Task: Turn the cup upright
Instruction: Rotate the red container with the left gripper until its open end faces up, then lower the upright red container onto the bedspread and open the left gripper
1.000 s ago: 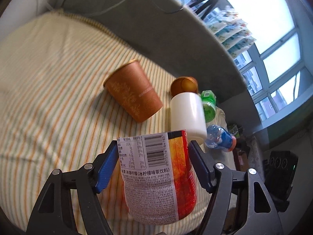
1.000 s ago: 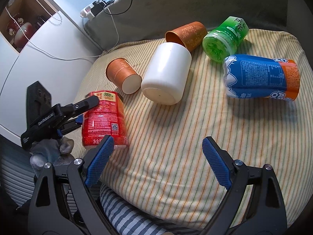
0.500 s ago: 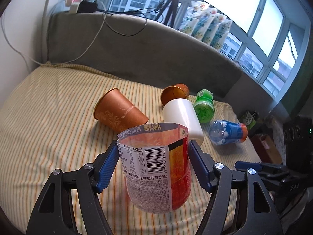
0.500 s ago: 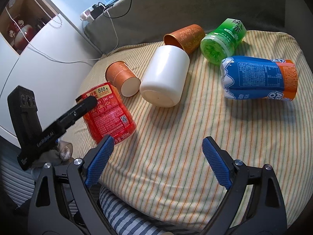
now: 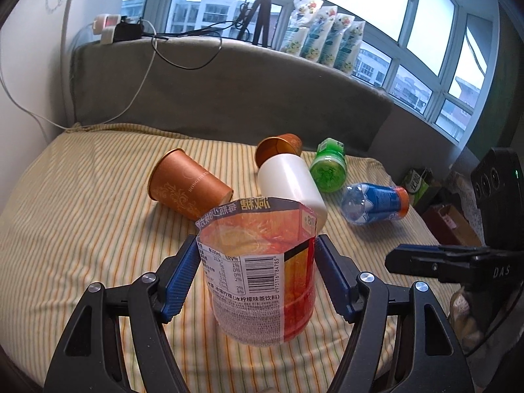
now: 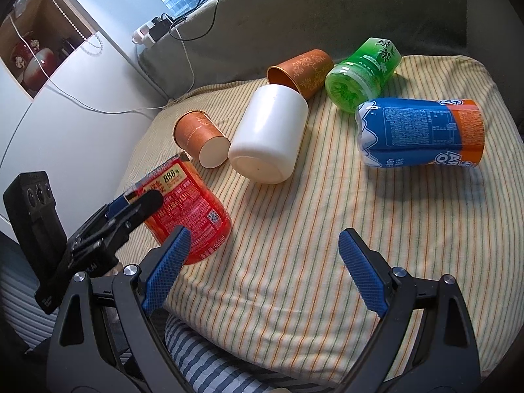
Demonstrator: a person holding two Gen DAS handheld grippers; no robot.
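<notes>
**Left hand-held gripper clamps the red cup at the cushion's front-left corner**

Left hand-held gripper [image 5: 257, 275] grips the red cut-bottle cup [image 5: 262, 271] by its sides, open end up and tilted, over the striped cushion [image 6: 327, 229]. Right hand-held gripper [image 6: 262, 268] hangs spread wide and empty above the front edge. Blue bottle [image 6: 422, 132] lies near the right edge, white cup [image 6: 268, 134] mid-cushion, green bottle [image 6: 363, 73] and two brown cups [image 6: 199, 137] toward the back.

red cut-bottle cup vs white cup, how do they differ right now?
The red cup is held between the left gripper jaws, open end up and tilted; the white cup lies on its side on the striped cushion, untouched. The red cup is printed with a label and barcode and has a ragged cut rim; the white cup is plain and smooth. The right gripper holds neither.
</notes>
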